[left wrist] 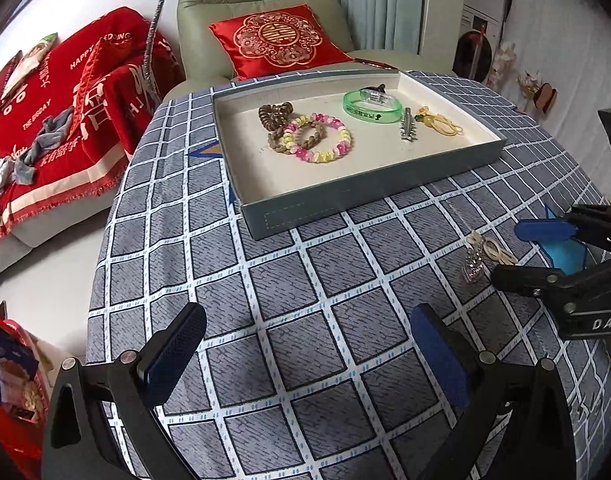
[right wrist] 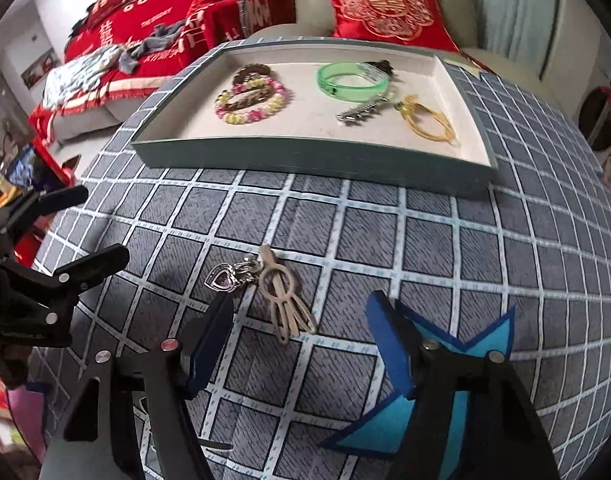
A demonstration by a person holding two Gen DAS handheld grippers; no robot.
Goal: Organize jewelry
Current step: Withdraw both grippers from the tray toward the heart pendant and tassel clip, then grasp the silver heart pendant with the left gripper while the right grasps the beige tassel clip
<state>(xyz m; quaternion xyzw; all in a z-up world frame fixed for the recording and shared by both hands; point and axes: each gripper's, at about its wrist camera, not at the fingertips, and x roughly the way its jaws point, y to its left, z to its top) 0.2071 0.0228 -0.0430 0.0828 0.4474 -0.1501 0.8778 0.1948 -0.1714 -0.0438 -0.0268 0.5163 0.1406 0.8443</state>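
A beige hair clip (right wrist: 283, 300) and a silver heart charm (right wrist: 225, 280) lie together on the checked tablecloth. My right gripper (right wrist: 301, 302) hangs over them, open, with the clip's near end between its blue pads, untouched. The grey tray (right wrist: 305, 156) behind them holds a pink and yellow bead bracelet (right wrist: 249, 102), brown spiral ties, a green bangle (right wrist: 351, 80), a silver clip (right wrist: 359, 112) and a yellow hair tie (right wrist: 429, 120). My left gripper (left wrist: 307, 314) is open and empty above bare cloth. From the left wrist, the right gripper (left wrist: 511, 254) sits by the clip (left wrist: 495, 250).
A blue star patch (right wrist: 481, 340) shows on the cloth under the right gripper. Beyond the round table's far edge stand a green armchair with a red cushion (left wrist: 277, 40) and a sofa under a red blanket (left wrist: 65, 100). Red boxes (left wrist: 13, 380) sit at the lower left.
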